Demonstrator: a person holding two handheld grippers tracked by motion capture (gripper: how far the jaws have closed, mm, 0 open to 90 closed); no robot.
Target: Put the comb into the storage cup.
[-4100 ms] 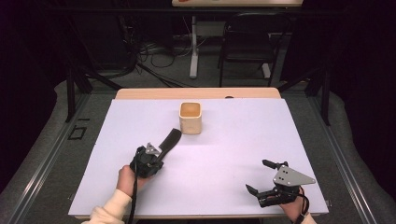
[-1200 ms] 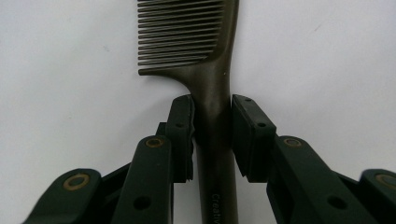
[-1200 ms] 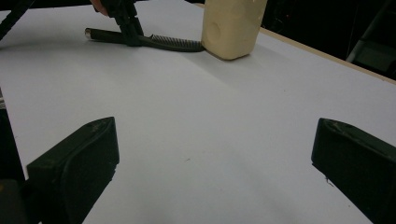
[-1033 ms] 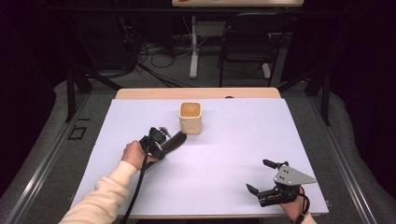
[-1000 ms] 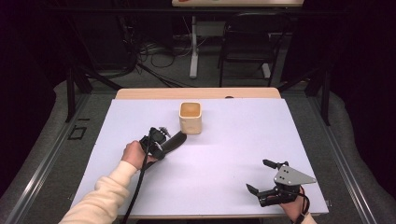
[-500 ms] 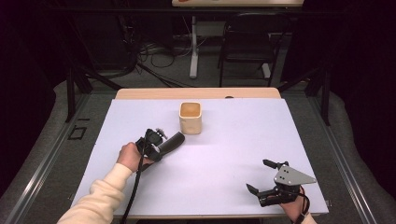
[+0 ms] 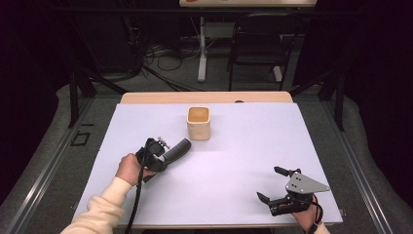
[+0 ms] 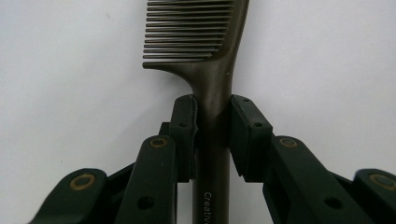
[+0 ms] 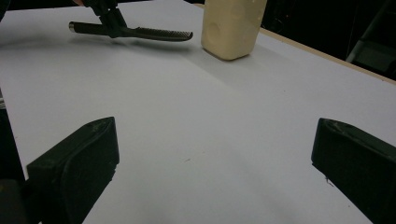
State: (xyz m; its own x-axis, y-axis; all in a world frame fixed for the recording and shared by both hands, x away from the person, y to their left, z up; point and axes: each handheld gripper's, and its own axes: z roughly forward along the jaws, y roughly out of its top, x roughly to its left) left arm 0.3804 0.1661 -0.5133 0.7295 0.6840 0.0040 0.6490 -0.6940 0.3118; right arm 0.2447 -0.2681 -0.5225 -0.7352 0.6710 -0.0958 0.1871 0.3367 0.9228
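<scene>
left gripper (image 7: 168,155): jaws narrow, pads clamped on the comb handle from both sides; seen clearly in the left gripper view (image 8: 212,121)
comb (image 8: 205,51): dark, long handle, teeth end sticks out past the jaws; held roughly level above the sheet, teeth end pointing toward the cup; in the right gripper view (image 9: 154,32) it hangs just clear of the surface with a soft shadow under it
comb place: near the cup, on its front-left side in the high view (image 7: 178,147), tip just short of the cup, not touching
cup (image 7: 198,123): cream, squarish, upright, open top, looks empty as far as the high view shows; stands on the far middle of the sheet; also in the right gripper view (image 9: 231,25), just beside the comb tip
left hand (image 7: 130,168): wrapped round the gripper body, cream sleeve behind it, cable trails back toward the near edge; front-left of the cup
right gripper (image 7: 272,187): jaws wide apart, nothing between them, bare sheet in the gap in the right gripper view (image 9: 210,158); grey plate on top
right gripper place: well apart from the cup, at the near right corner of the sheet, low over it; contact with the sheet cannot tell
sheet (image 7: 243,156): white, covers the table; cup stands on it
table (image 7: 160,97): wood edge shows behind the cup along the far side
</scene>
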